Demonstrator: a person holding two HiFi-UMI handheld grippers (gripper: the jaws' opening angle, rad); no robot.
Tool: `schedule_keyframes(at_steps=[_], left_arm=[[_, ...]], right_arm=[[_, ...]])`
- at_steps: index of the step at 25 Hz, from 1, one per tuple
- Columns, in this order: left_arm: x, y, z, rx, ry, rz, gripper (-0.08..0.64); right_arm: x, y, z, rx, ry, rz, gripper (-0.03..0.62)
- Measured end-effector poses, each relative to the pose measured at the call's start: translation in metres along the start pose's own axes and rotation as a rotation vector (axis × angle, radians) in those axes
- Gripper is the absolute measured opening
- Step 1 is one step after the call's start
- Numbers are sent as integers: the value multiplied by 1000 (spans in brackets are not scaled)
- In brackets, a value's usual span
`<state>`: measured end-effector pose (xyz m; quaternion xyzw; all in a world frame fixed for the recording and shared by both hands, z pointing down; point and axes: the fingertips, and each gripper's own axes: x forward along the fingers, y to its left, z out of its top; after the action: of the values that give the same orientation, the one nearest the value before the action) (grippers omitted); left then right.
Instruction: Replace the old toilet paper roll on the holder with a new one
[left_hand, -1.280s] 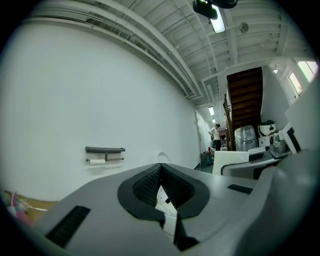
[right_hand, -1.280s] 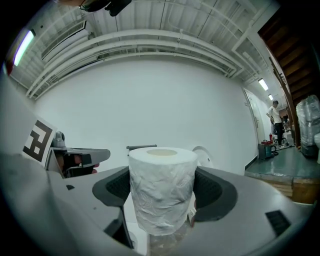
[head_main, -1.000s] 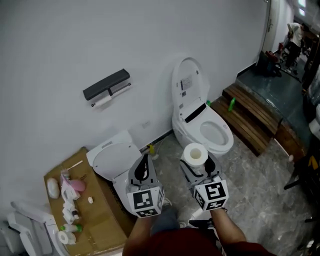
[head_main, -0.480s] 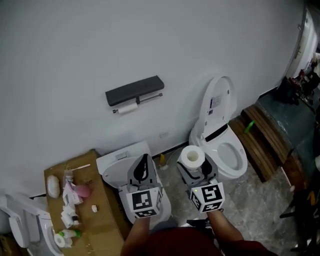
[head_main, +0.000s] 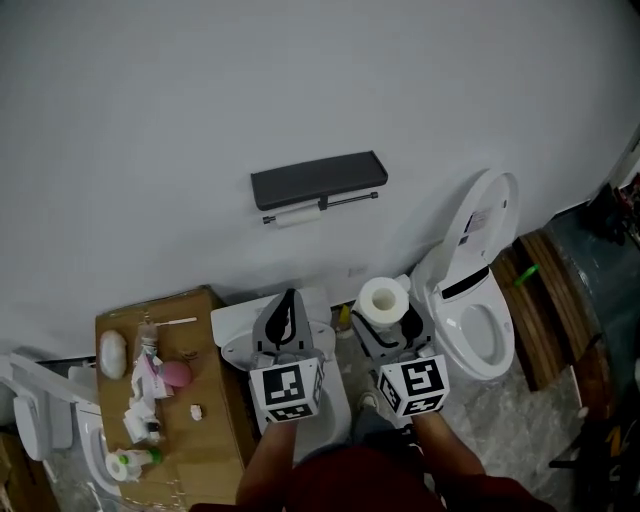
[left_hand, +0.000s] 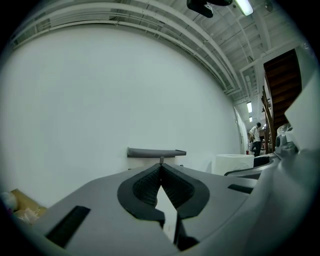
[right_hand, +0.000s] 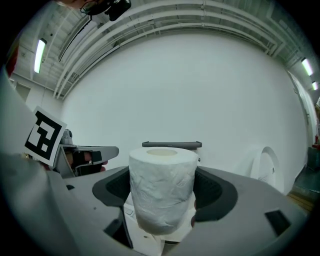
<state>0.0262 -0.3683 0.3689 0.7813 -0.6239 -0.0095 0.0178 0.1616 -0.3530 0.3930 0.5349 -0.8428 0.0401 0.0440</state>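
The left gripper (head_main: 289, 302) has its jaws shut tight on nothing and points flat at the wall (head_main: 150, 90). The right gripper (head_main: 392, 322) squeezes a fat white toilet paper roll (head_main: 384, 298), standing up between its jaws. It looks light and squashy, so hold its sides gently. The dark grey wall holder (head_main: 318, 180), with its thin old roll (head_main: 297, 215), waits well ahead of both.

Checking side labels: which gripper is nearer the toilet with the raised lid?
Right. The right gripper, holding the new roll, is just left of the toilet; the left gripper is farther left.
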Motion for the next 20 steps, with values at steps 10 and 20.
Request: schedule_keyframes(at_steps=[10, 20], left_arm=[[81, 31, -16, 67, 26, 75, 15], [125, 48, -45, 13, 73, 95, 15]], right_arm=[[93, -20, -8, 6, 0, 83, 382], [141, -35, -33, 61, 33, 80, 382]])
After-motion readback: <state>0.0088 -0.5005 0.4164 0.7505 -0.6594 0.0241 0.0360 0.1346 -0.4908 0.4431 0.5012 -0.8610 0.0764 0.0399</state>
